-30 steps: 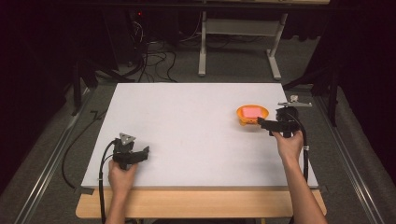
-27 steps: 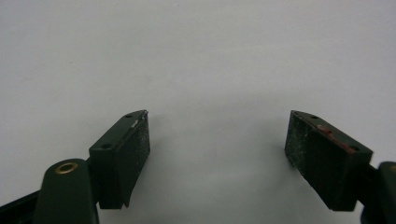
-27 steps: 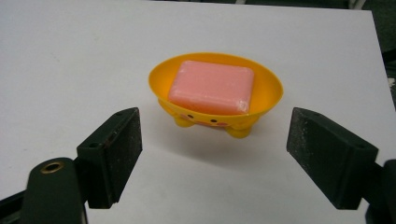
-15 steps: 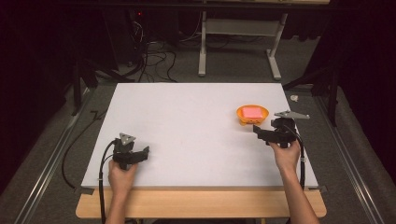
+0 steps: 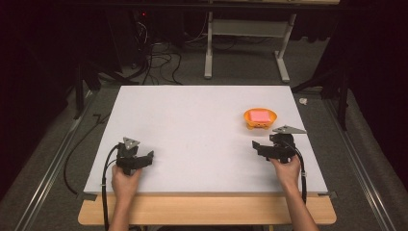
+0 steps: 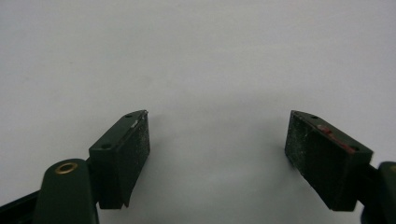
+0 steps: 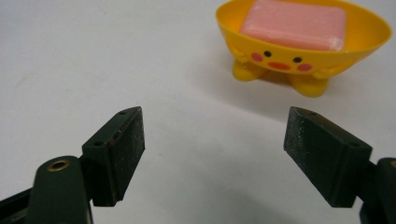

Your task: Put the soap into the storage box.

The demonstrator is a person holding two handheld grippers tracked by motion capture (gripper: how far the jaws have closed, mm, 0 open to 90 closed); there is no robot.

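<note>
A yellow duck-faced soap dish (image 5: 260,118) stands on the right half of the white table (image 5: 202,125), with a pink soap bar (image 5: 260,115) lying in it. My right gripper (image 5: 256,146) hovers just in front of the dish, nearer the person, open and holding nothing. In the right gripper view the dish (image 7: 303,44) and the soap (image 7: 294,23) sit beyond and to the right of the spread jaws of my right gripper (image 7: 215,116). My left gripper (image 5: 146,159) rests near the front left of the table. It (image 6: 217,121) is open over bare white surface.
A wooden strip (image 5: 207,211) runs along the table's near edge. Past the far edge are a metal stand (image 5: 245,48) and cables on the floor (image 5: 154,57). Rails (image 5: 45,178) flank the table on both sides.
My right gripper has drawn back from beside the soap dish toward the near edge and slightly left. The left gripper has stayed put.
</note>
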